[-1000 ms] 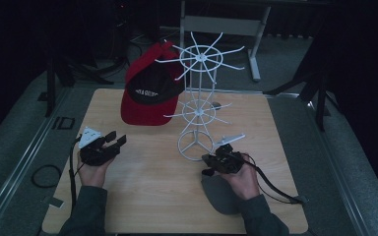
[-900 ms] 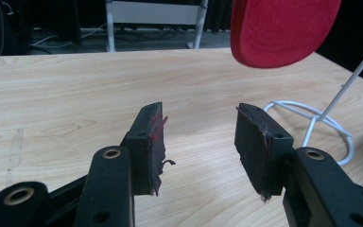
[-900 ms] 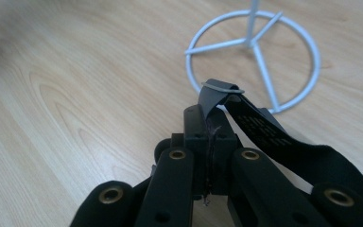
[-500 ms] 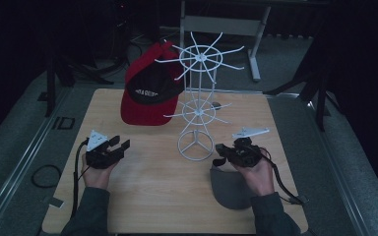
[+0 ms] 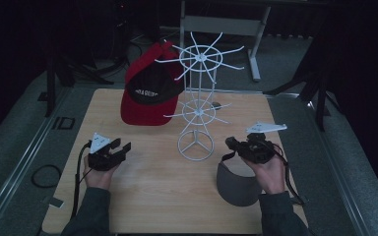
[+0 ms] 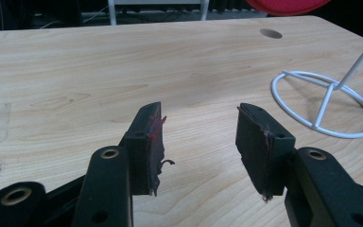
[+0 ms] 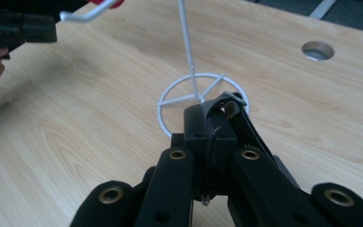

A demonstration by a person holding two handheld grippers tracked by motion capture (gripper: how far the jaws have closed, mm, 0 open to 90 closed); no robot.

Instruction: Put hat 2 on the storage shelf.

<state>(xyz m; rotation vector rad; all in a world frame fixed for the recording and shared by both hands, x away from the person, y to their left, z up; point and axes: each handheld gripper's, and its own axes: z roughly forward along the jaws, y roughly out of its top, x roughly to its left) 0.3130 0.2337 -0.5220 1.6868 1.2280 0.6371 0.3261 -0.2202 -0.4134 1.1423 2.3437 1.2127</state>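
Observation:
A white wire rack (image 5: 199, 93) stands mid-table on a ring base (image 6: 324, 106) (image 7: 203, 97). A red cap (image 5: 145, 93) with a black front hangs on its upper left arms. My right gripper (image 5: 232, 143) (image 7: 211, 118) is to the right of the base, above the table. It is shut on the back strap (image 7: 222, 101) of a grey cap (image 5: 236, 184), which hangs below the hand with its brim toward me. My left gripper (image 5: 123, 148) (image 6: 198, 137) sits low over the table's left side, open, nothing between its pads.
The wooden table (image 5: 162, 196) has a round cable hole (image 7: 317, 50) behind the rack. Dark stands and a metal frame (image 5: 221, 24) rise beyond the far edge. A cable loop (image 5: 44, 175) lies on the floor at the left.
My right gripper has moved right and up with the grey cap, lifting it off the table. The left gripper has barely shifted.

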